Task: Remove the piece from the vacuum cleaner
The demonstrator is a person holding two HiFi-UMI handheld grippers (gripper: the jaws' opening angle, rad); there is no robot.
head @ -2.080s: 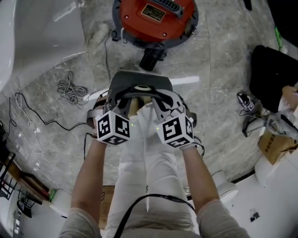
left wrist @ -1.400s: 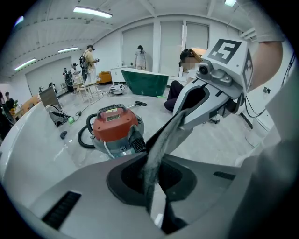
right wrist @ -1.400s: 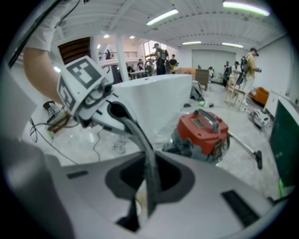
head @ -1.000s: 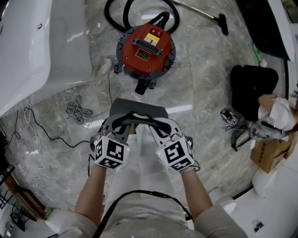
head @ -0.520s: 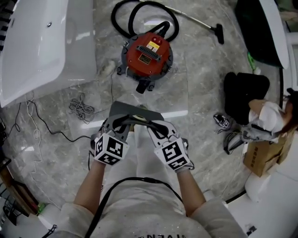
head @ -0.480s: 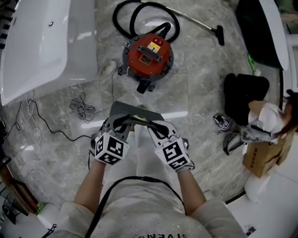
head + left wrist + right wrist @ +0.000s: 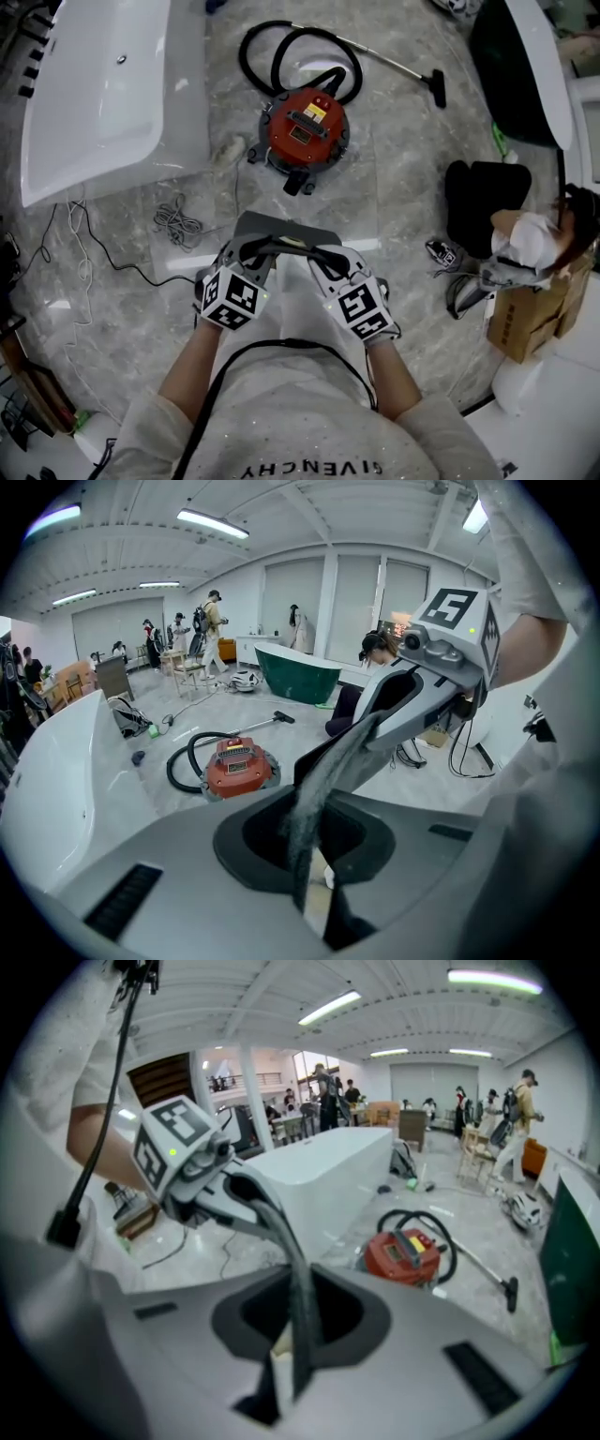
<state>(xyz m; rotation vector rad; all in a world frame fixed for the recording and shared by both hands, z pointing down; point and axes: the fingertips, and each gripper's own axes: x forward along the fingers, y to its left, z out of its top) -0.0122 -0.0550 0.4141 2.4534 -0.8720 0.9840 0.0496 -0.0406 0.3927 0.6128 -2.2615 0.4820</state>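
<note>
Left gripper is nearly closed, jaws pinched on the left edge of the flat grey piece, which is held up at waist height in front of the person. Far left on the floor, a big white bathtub. Just right of it, a loose coil of cable trails across the marble floor towards the grippers. Moving to centre: the red vacuum cleaner sits on the floor ahead, well apart from the piece, its black hose looped behind it and the wand running off to the right. Right gripper is clamped just as tight on the piece's other edge, and in each gripper view that thin grey edge cuts straight across the middle. Further right, a black bag, a crouched person and a cardboard box.
</note>
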